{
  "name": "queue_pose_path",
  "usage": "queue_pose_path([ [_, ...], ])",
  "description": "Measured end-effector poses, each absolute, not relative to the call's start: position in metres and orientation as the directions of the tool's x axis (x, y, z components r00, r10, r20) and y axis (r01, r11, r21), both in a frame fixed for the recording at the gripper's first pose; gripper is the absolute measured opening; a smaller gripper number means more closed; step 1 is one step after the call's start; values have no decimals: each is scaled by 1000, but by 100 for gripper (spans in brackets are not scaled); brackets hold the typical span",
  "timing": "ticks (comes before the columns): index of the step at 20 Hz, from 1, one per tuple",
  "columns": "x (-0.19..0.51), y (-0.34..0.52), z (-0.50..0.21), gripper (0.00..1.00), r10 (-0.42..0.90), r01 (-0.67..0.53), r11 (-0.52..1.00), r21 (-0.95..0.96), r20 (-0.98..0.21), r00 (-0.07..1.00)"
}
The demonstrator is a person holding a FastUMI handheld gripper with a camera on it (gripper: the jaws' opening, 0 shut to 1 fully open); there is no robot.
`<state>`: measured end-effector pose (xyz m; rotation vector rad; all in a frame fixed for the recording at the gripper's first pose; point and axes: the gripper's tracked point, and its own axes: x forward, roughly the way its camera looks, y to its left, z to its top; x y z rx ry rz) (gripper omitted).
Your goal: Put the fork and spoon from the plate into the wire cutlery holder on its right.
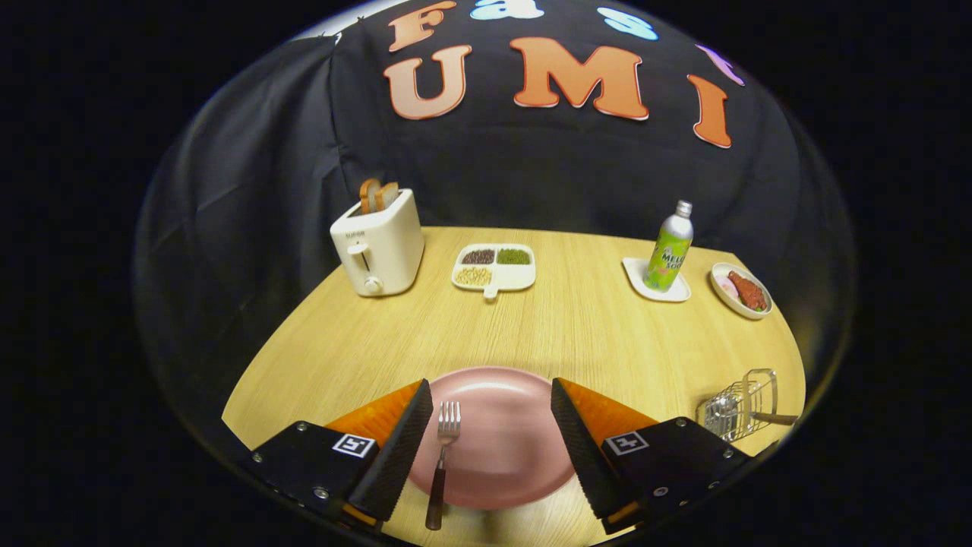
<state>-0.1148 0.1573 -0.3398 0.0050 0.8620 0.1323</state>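
Observation:
A pink plate (509, 448) lies on the wooden table between my fingers. A fork (443, 456) with a dark handle rests on the plate's left part, tines pointing away, its handle hanging over the near rim. It lies just inside my left finger (399, 448), not touched by it. My gripper (492, 403) is open wide, with both fingers hovering over the plate's sides. The wire cutlery holder (740, 406) stands to the right of the plate, beyond my right finger (581, 444); a dark handle sticks out of it to the right.
At the back left stands a white toaster (380, 243) with bread slices. A divided white dish (495, 267) of beans sits at the back middle. A green bottle (668, 247) on a white coaster and a small plate of food (742, 290) are at the back right.

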Motion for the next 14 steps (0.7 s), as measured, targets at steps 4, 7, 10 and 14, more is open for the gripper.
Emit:
queue_pose_path([
  [4, -137, 170, -377, 89, 129, -173, 984, 41, -834, 537],
  [7, -153, 182, -398, 82, 148, -215, 975, 52, -875, 461],
  [10, -164, 189, -416, 76, 149, -256, 965, 52, -915, 376],
  [14, -178, 197, -433, 63, 147, -282, 957, 66, -950, 275],
])
